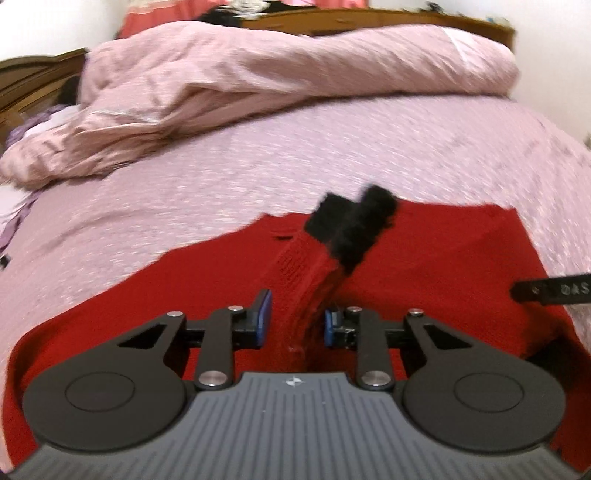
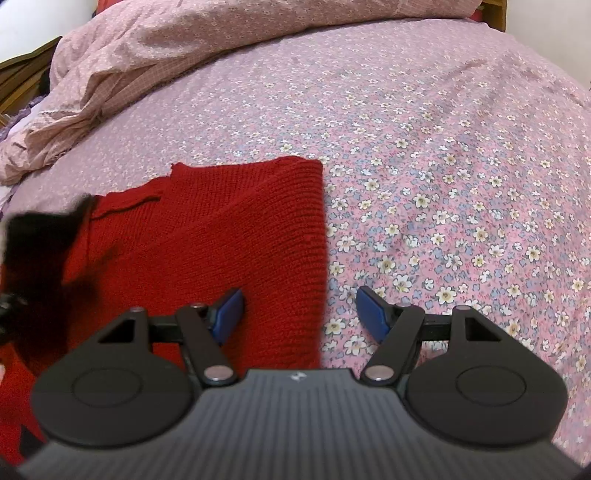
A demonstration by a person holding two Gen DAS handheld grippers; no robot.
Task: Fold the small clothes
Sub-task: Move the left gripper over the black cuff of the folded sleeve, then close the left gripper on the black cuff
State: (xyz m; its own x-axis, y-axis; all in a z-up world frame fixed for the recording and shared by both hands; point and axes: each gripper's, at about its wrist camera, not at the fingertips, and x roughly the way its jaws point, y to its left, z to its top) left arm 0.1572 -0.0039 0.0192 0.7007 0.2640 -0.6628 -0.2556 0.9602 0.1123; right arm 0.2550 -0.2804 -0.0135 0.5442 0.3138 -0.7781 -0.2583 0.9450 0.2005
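While the left gripper (image 1: 297, 317) pinches the red sweater's (image 2: 236, 221) sleeve, the right gripper (image 2: 301, 314) gapes empty.

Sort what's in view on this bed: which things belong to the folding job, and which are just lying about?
Part of the job:
red knit sweater, spread flat on the bed
its black fuzzy cuff, on the sleeve between the left gripper's fingers
right gripper, open over the sweater's side edge

Lying about:
bunched pink duvet
floral bedsheet
wooden bed frame
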